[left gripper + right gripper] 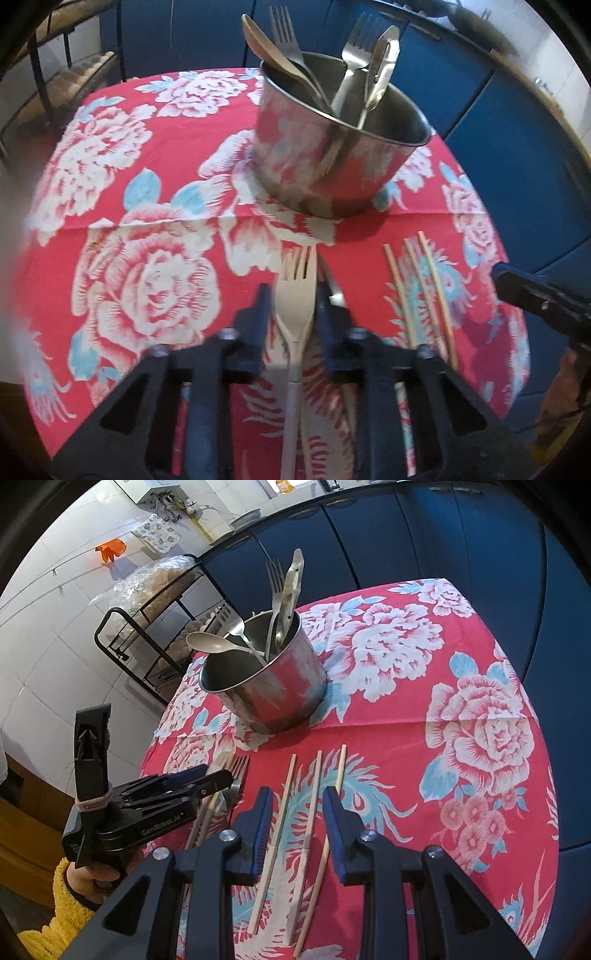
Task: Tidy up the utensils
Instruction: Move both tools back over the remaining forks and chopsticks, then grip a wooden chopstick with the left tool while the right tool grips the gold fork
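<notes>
On the red floral tablecloth (147, 184), a cream fork (295, 291) lies with its tines toward a steel pot (332, 155). My left gripper (294, 299) is shut on the fork's neck, low over the cloth. A metal utensil (334, 290) lies just right of it. The pot (269, 694) holds several forks, spoons and a pair of tongs. Three chopsticks (310, 812) lie side by side in front of the pot. My right gripper (297, 794) hovers open over them, with two chopsticks in the gap and no pad touching them. The left gripper (223, 777) shows at the left.
A black wire rack (147, 646) with bagged goods stands beyond the table's far left. Blue cabinet doors (406, 535) run behind the table. The cloth (480, 738) spreads wide to the right. A hand in a yellow fluffy sleeve (62, 904) holds the left gripper.
</notes>
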A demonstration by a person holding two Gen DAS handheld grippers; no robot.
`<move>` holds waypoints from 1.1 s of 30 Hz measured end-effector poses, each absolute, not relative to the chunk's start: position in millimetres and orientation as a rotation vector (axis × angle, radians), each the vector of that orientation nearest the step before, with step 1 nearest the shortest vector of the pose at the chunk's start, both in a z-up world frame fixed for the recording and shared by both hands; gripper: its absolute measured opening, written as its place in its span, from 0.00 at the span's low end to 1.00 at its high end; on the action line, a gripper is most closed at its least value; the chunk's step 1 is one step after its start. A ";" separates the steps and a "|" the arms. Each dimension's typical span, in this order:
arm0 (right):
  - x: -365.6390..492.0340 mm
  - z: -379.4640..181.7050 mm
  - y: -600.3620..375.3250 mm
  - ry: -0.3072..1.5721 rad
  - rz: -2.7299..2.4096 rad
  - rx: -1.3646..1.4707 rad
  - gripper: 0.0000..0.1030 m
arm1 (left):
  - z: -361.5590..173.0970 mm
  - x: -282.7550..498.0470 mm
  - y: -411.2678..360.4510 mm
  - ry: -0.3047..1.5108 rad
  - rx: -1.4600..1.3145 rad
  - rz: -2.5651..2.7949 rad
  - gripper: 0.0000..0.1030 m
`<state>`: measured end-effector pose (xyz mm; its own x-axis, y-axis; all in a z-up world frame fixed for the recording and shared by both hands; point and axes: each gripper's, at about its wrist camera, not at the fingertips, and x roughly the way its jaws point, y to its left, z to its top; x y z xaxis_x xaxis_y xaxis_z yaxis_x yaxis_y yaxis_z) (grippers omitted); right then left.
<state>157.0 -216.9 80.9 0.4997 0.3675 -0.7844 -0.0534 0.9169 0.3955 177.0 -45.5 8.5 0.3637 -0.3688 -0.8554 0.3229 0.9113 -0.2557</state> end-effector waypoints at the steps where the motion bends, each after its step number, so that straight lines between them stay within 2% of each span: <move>1: 156.9 80.9 -216.6 1.020 0.261 0.342 0.30 | 9.3 176.6 -46.4 1.107 -0.038 -0.438 0.00; 19: 160.5 76.1 -190.5 1.056 0.310 0.329 0.30 | 33.3 159.3 9.0 1.017 -0.150 -0.379 0.00; 33: 185.4 58.1 -124.0 1.155 0.371 0.199 0.30 | 31.8 153.2 46.4 0.988 -0.228 -0.334 0.00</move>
<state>185.4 -124.0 58.1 0.3518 0.3855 -0.8530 -0.1834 0.9220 0.3410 153.2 46.4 31.8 0.5059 -0.3763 -0.7762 0.1716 0.9258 -0.3370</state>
